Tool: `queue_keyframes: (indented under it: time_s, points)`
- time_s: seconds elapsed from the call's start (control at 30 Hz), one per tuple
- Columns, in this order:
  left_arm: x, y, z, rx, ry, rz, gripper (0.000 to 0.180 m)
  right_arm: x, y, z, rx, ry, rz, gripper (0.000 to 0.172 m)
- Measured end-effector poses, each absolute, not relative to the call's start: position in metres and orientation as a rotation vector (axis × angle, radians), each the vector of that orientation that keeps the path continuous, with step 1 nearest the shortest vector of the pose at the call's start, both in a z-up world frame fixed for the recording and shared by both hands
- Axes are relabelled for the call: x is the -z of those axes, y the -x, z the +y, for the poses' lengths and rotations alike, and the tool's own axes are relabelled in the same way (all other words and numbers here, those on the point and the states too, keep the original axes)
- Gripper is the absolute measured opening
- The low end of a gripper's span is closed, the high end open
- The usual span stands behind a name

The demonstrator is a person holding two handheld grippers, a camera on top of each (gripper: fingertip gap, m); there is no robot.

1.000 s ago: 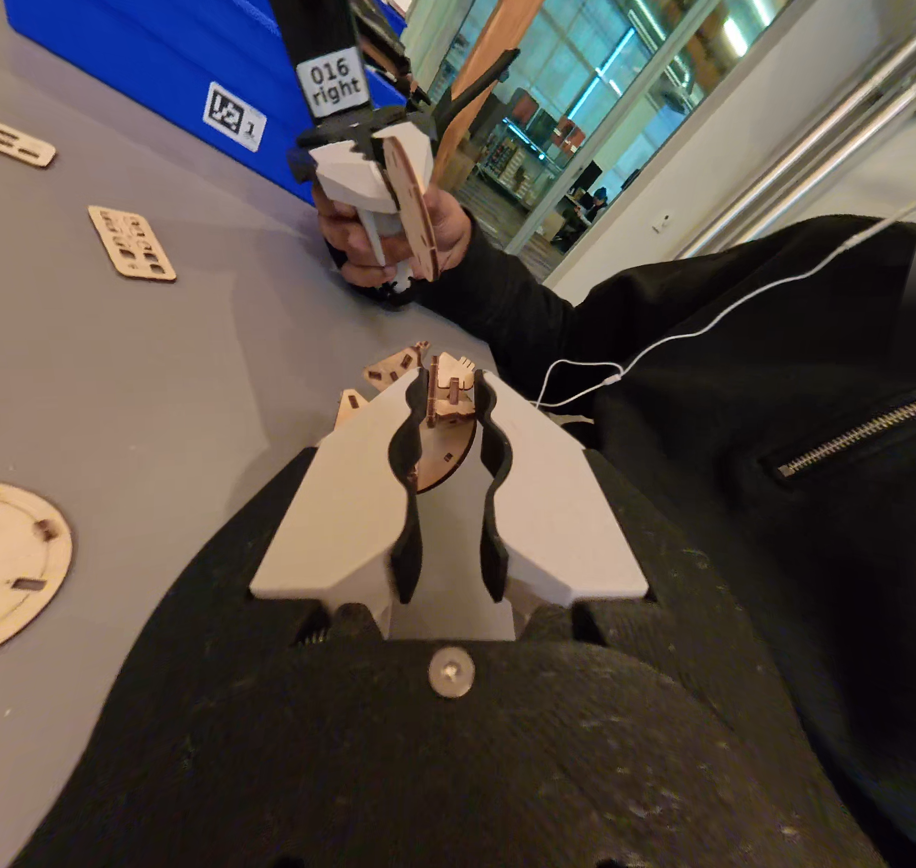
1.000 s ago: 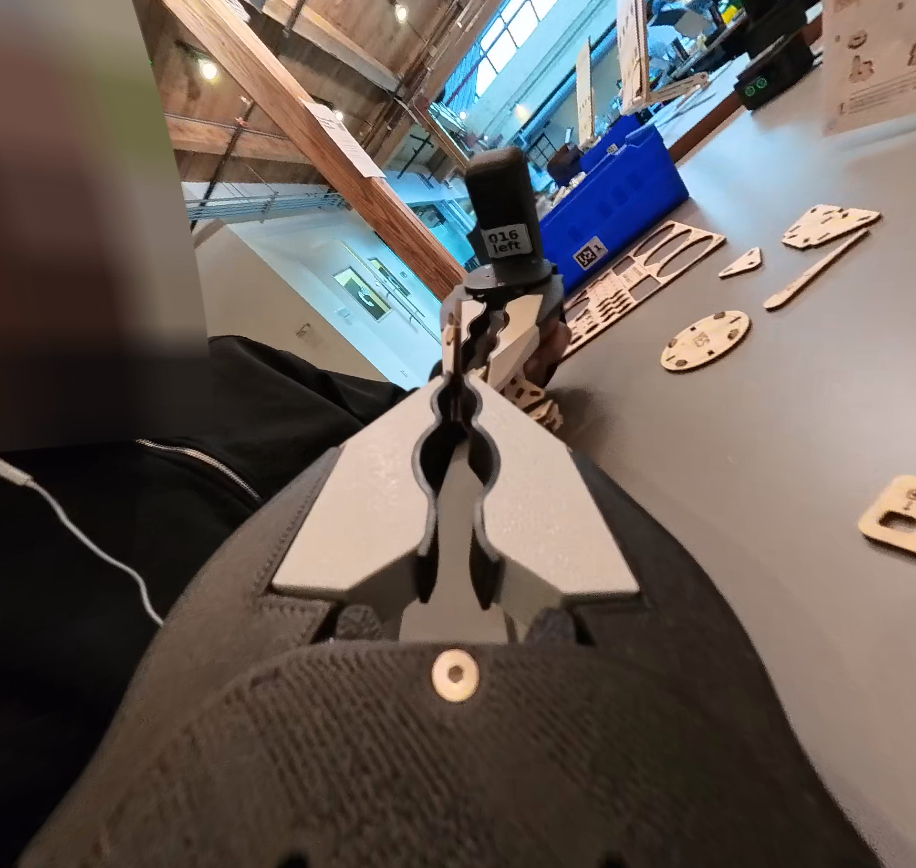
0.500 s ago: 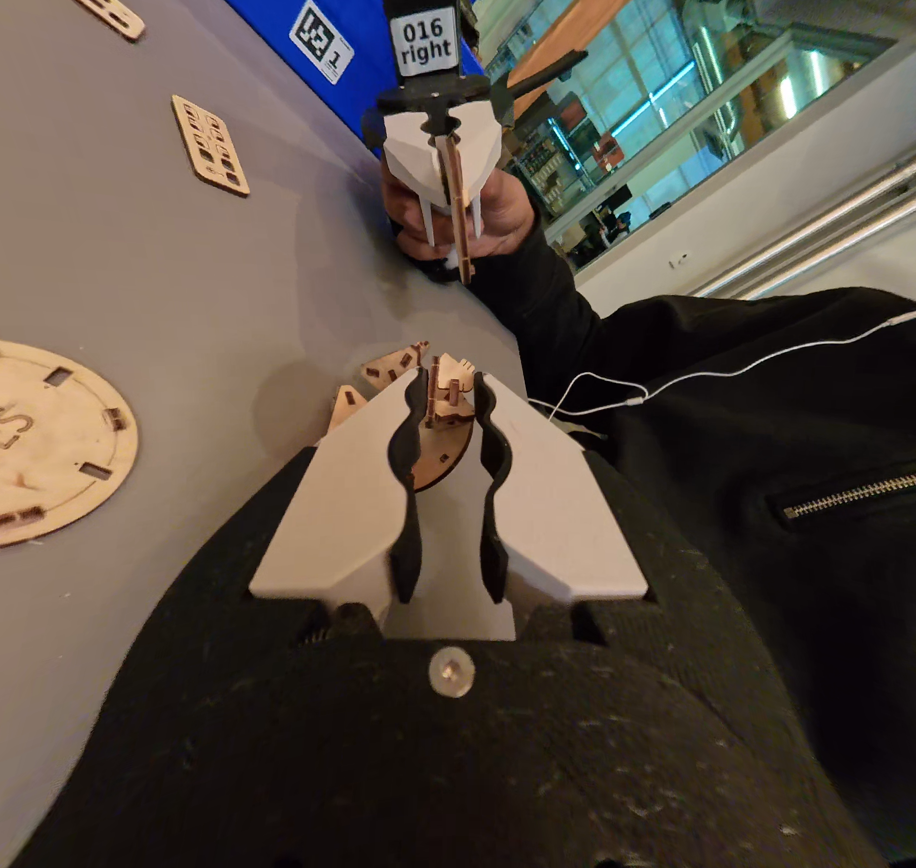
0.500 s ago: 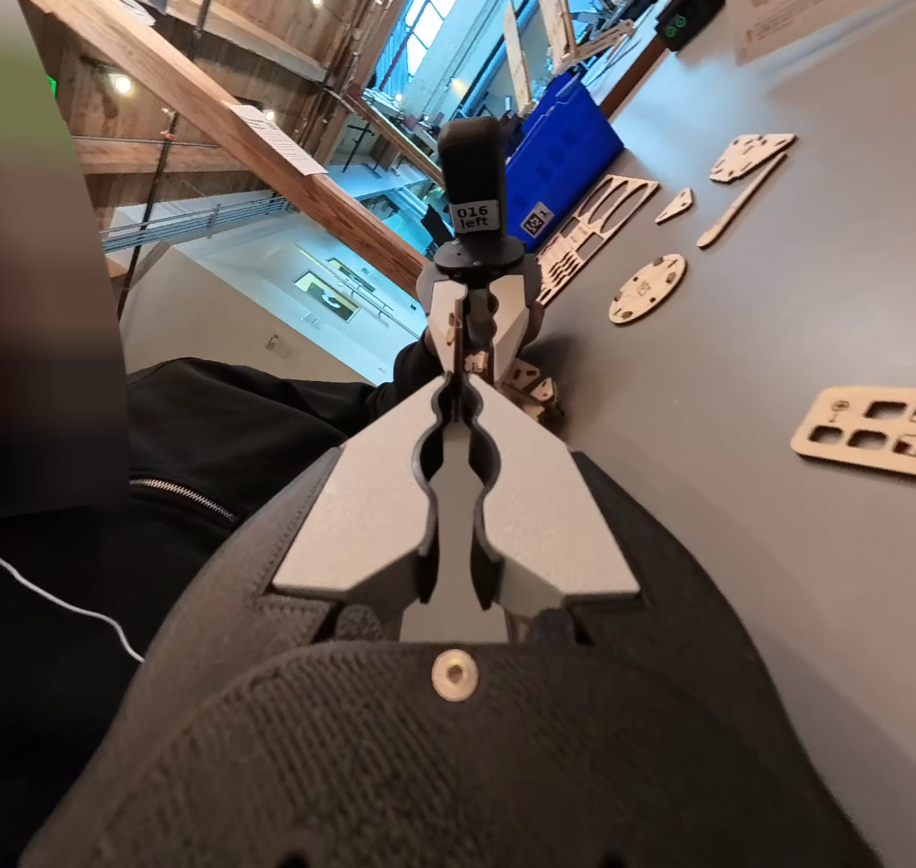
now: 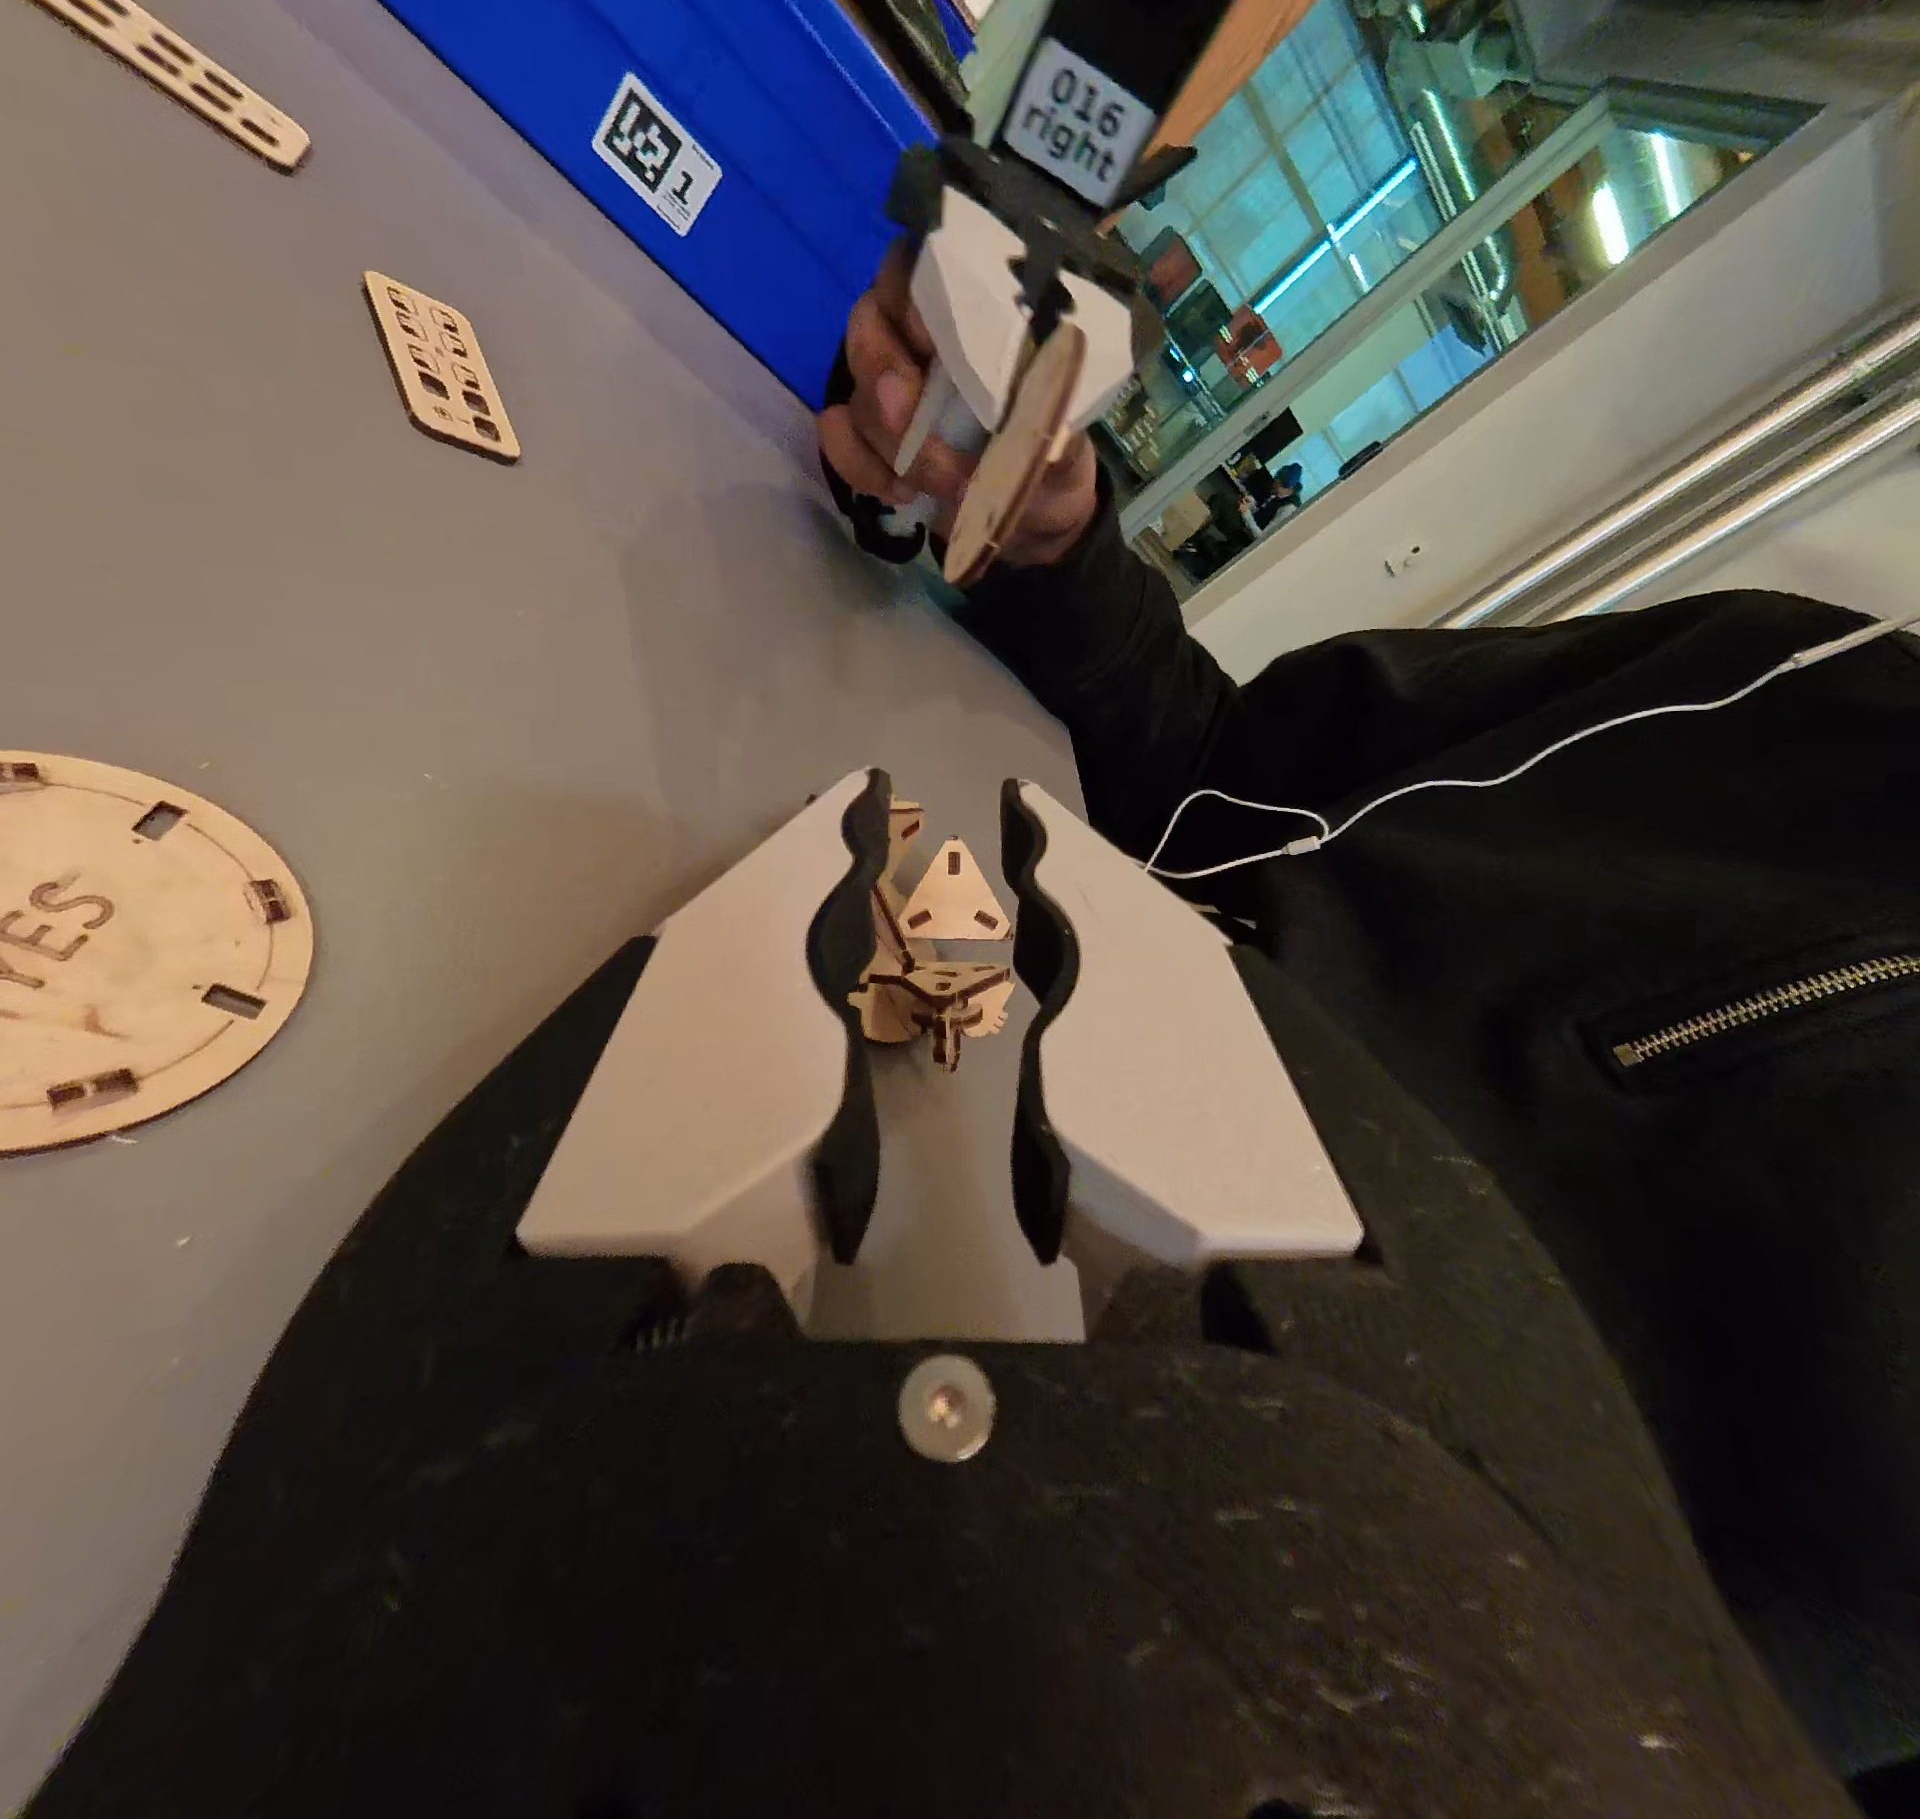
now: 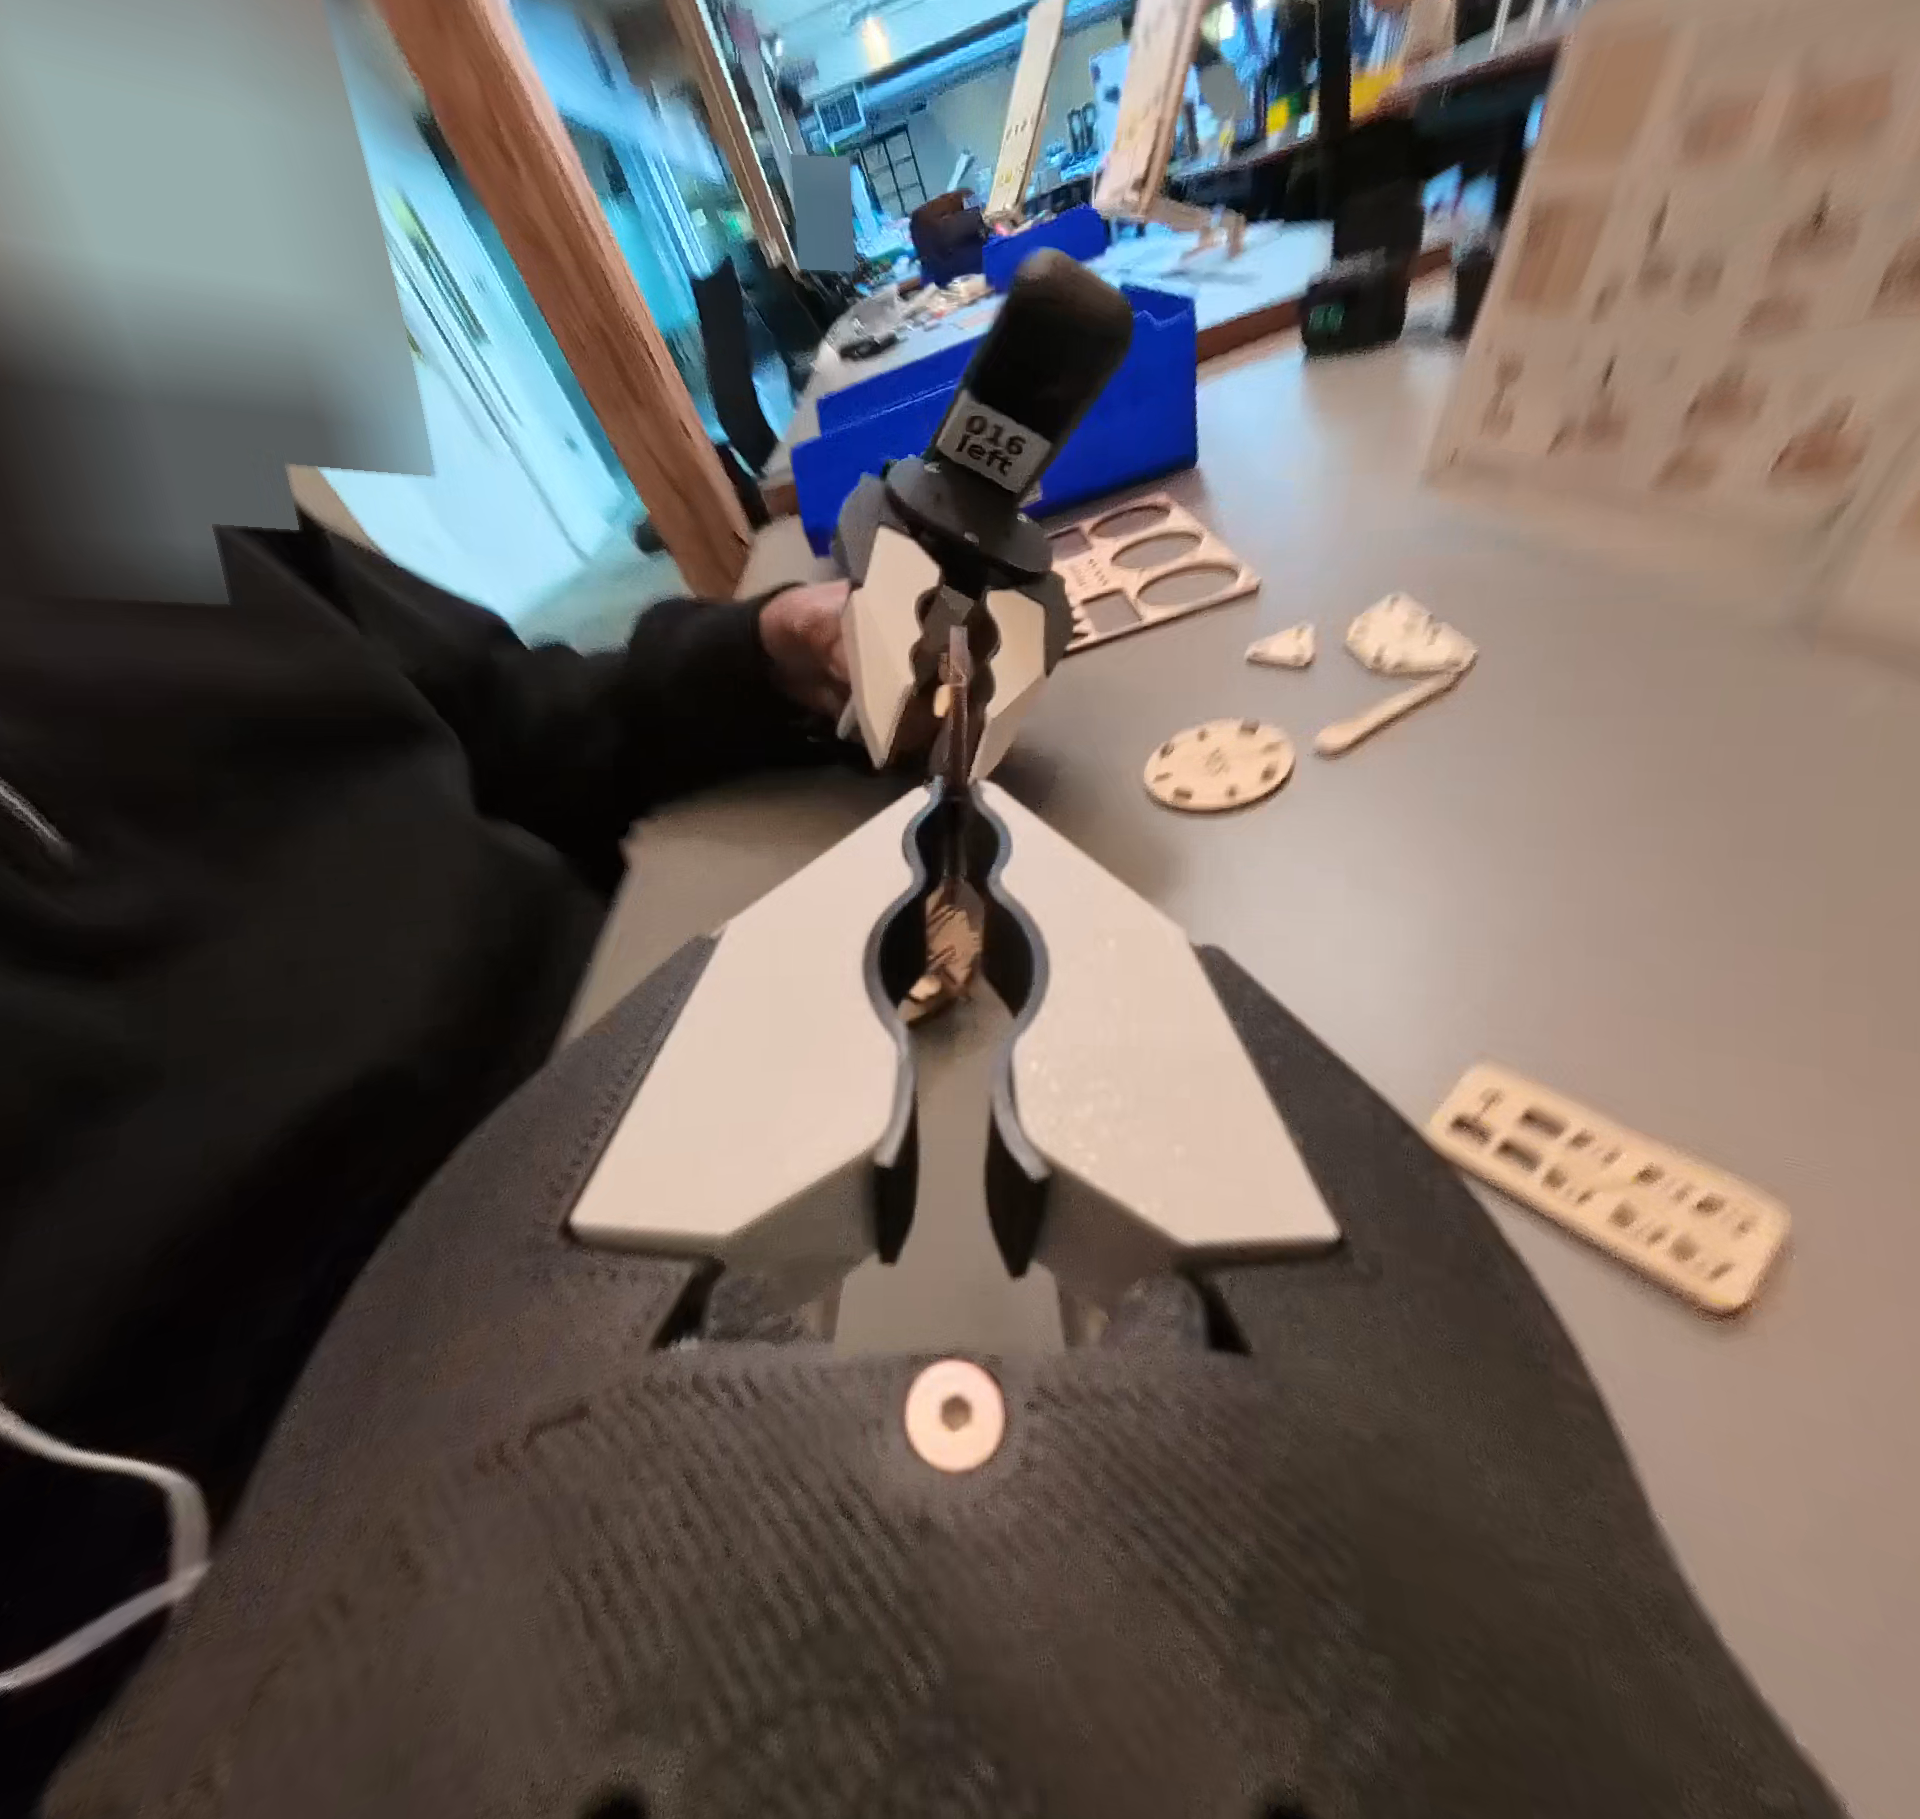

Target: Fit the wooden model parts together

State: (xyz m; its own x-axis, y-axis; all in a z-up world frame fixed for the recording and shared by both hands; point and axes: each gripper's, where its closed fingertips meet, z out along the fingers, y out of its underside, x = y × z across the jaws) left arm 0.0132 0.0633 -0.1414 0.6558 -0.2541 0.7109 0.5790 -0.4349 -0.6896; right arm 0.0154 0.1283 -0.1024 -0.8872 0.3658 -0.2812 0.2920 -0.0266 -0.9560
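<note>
Left claw [image 5: 940, 803]: jaws parted; a small assembly of light wooden triangle pieces [image 5: 940, 980] sits between the black pads, with a visible gap on its right side, so it is not squeezed.
Right claw [image 6: 951, 798]: closed on a thin round wooden disc [image 5: 1013, 465], held edge-on, with both pads pressing its faces.
Claws together: they face each other just above the near edge of the grey desk [image 5: 436, 606], close but not touching.
Hands: a hand [image 5: 883, 419] in a black sleeve grips each claw's handle.
Large wooden disc [image 5: 125, 948]: flat on the desk to the left of the left claw, with small slots around its rim.
Small slotted wooden plate [image 5: 442, 367]: on the desk beyond that disc.
Long slotted wooden strip [image 5: 156, 65]: farther back on the desk.
Blue bin [image 5: 644, 86]: along the far side of the desk, behind the right claw, with a white sticker on its wall.
Cut-out wooden sheet [image 6: 1153, 564]: flat on the desk in front of the blue bin.
Person: black zipped jacket [image 5: 1610, 938] with a thin white cable [image 5: 1455, 782] across it, right against the desk edge.
</note>
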Motion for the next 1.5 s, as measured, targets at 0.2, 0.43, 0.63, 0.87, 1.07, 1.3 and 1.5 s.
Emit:
queue_keyframes:
  time_s: [0.2, 0.43, 0.63, 0.87, 1.07, 1.3, 1.5]
  points:
    - [0.152, -0.019, 0.060, 0.807, 1.876, -0.208, 0.035, 0.113, -0.045, 0.133, -1.929, 0.645, -2.120, 0.000]
    - [0.146, -0.035, 0.057, 0.609, 1.877, -0.133, 0.040, 0.166, -0.079, 0.144, -1.105, 0.480, -2.295, 0.000]
    - [0.144, -0.038, 0.058, 0.508, 1.891, -0.115, 0.040, 0.191, -0.117, 0.118, -1.059, 0.407, -2.545, 0.050]
    - [0.154, -0.040, 0.050, 0.344, 2.016, -0.138, 0.051, 0.159, -0.098, 0.136, -1.359, 0.766, -2.369, 0.056]
    - [0.178, -0.047, 0.044, 0.183, 2.157, -0.203, 0.071, 0.154, -0.074, 0.124, -1.443, 0.909, -2.303, 0.059]
    - [0.193, -0.054, 0.041, 0.189, 2.200, -0.245, 0.069, 0.158, -0.051, 0.069, -1.522, 0.871, -2.437, 0.076]
    - [0.179, -0.043, 0.036, 0.306, 2.066, -0.363, 0.069, 0.188, -0.043, 0.055, -1.387, 0.850, -2.578, 0.093]
